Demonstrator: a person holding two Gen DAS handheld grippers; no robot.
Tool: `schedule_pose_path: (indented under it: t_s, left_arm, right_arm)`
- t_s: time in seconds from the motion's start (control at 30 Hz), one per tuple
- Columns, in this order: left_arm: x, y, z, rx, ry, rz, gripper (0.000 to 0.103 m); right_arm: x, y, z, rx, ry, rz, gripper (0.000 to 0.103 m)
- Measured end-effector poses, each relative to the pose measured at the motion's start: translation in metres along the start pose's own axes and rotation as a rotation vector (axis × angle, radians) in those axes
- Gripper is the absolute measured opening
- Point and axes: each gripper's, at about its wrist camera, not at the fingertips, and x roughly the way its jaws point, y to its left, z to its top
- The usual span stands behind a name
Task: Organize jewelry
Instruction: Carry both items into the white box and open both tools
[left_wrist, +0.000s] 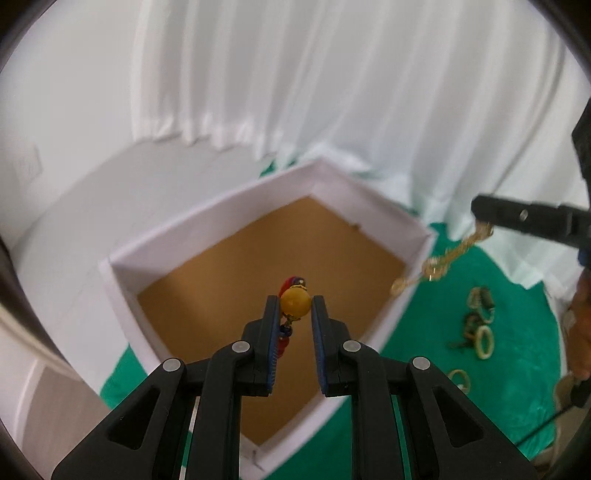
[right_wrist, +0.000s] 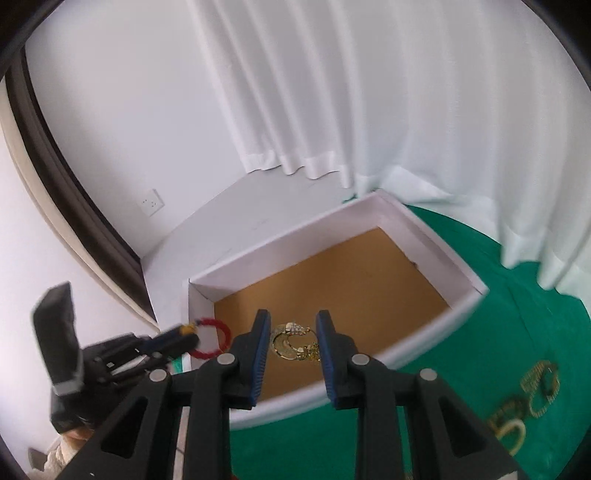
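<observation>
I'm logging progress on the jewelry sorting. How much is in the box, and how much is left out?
Nothing looks done: the white box shows only its bare brown floor. In hand: the left gripper is shut on a red bracelet with a yellow bead, and the right gripper holds a gold chain piece, both above the box. Left: several rings and bracelets on the green cloth.
</observation>
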Motion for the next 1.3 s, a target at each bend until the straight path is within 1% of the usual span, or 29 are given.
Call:
schedule_pose_path:
  t_s: [0.07,0.1,0.2,0.27,0.3,0.33,0.37,0.4,0.43,0.47,0.5,0.53,0.6,0.67,0.77,0.87,0.97,1.07,1.13,1.2,1.27,1.3]
  left_arm:
    - [0.023,0.011,-0.009,-0.033,0.051,0.024,0.015]
    - [0.038,0.018,-0.016,-0.047,0.082,0.034,0.015]
    - [0.054,0.034,-0.038,-0.063,0.135,0.058,0.016]
    - [0.063,0.038,-0.049,-0.053,0.167,0.069,0.017]
    - [0.065,0.039,-0.055,-0.057,0.173,0.075,0.024]
    - [0.066,0.040,-0.059,-0.060,0.176,0.079,0.041]
    - [0.066,0.040,-0.063,-0.061,0.176,0.087,0.052]
    - [0.064,0.039,-0.067,-0.060,0.171,0.104,0.067]
    - [0.062,0.037,-0.070,-0.049,0.156,0.118,0.070]
    - [0.061,0.034,-0.072,-0.027,0.142,0.134,0.070]
    - [0.062,0.030,-0.075,-0.001,0.138,0.152,0.071]
    - [0.064,0.026,-0.076,0.020,0.135,0.167,0.074]
    - [0.071,0.019,-0.079,0.073,0.142,0.203,0.076]
    - [0.075,0.014,-0.079,0.113,0.163,0.211,0.076]
    - [0.082,0.008,-0.079,0.154,0.189,0.236,0.076]
    - [0.079,0.001,-0.084,0.183,0.203,0.212,0.076]
    - [0.066,-0.004,-0.096,0.209,0.190,0.214,0.075]
    - [0.054,-0.005,-0.108,0.209,0.178,0.200,0.075]
    - [0.046,-0.011,-0.114,0.216,0.155,0.194,0.075]
    - [0.039,-0.017,-0.116,0.226,0.115,0.209,0.076]
    - [0.026,-0.022,-0.114,0.222,0.053,0.221,0.076]
    - [0.016,-0.026,-0.113,0.216,0.017,0.213,0.080]
  right_arm:
    - [0.027,0.005,0.003,-0.009,0.027,0.006,0.026]
    - [0.048,0.001,0.001,-0.008,0.050,0.006,0.026]
    - [0.092,-0.007,-0.011,0.007,0.104,0.009,0.026]
    - [0.112,-0.013,-0.020,0.009,0.139,0.009,0.028]
    - [0.124,-0.017,-0.028,0.011,0.159,-0.006,0.028]
    - [0.130,-0.019,-0.032,0.014,0.164,-0.009,0.042]
    - [0.136,-0.022,-0.037,0.019,0.169,-0.009,0.052]
    - [0.140,-0.024,-0.040,0.022,0.172,-0.010,0.060]
    - [0.145,-0.026,-0.044,0.014,0.175,-0.015,0.059]
    - [0.149,-0.028,-0.047,-0.001,0.181,-0.030,0.059]
    - [0.156,-0.031,-0.051,-0.019,0.192,-0.059,0.059]
    - [0.160,-0.034,-0.053,-0.026,0.200,-0.072,0.059]
    - [0.175,-0.042,-0.061,-0.026,0.235,-0.075,0.059]
    - [0.173,-0.042,-0.065,-0.070,0.204,-0.081,0.059]
    - [0.169,-0.044,-0.069,-0.071,0.211,-0.093,0.059]
    - [0.166,-0.050,-0.069,-0.043,0.205,-0.072,0.058]
    - [0.162,-0.051,-0.073,-0.036,0.201,-0.074,0.057]
    - [0.149,-0.045,-0.085,-0.046,0.194,-0.073,0.057]
    - [0.139,-0.043,-0.096,-0.053,0.184,-0.082,0.057]
    - [0.128,-0.043,-0.104,-0.056,0.166,-0.102,0.058]
    - [0.106,-0.044,-0.109,-0.033,0.088,-0.115,0.059]
    - [0.086,-0.046,-0.113,-0.021,0.033,-0.110,0.060]
